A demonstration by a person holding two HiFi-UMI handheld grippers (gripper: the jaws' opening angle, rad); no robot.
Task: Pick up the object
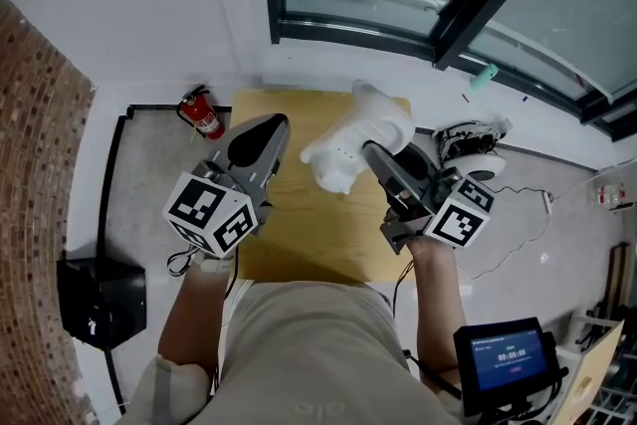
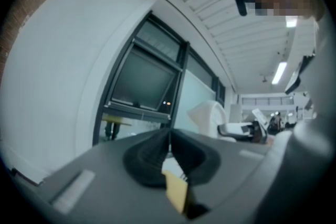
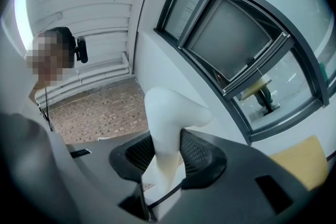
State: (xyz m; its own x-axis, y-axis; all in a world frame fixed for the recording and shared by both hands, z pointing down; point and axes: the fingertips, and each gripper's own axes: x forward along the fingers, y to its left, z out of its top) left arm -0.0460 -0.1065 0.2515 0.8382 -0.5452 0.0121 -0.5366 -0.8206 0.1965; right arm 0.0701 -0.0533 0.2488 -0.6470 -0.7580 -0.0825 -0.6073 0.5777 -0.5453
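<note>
Right gripper (image 1: 375, 156) (image 3: 167, 153): jaws part-way apart, clamped on the white object (image 1: 356, 142) (image 3: 169, 118). Both ribbed pads (image 3: 197, 155) press its narrow lower part, and its wider rounded top stands out beyond the jaws.
White object: smooth, pale, curved. In the head view it is held over the far half of the table (image 1: 309, 234), with the right gripper just behind it.
Left gripper (image 1: 267, 132) (image 2: 169, 145): jaws closed together, nothing between them. It is held over the table's left edge, near the object but apart from it.
Table: yellow-tan top, set against the white wall below a dark-framed window (image 1: 398, 10).
Fire extinguisher (image 1: 202, 112): red, on the floor left of the table.
Black box (image 1: 100, 299): on the floor, lower left.
Screen (image 1: 508, 351): blue display, lower right.
</note>
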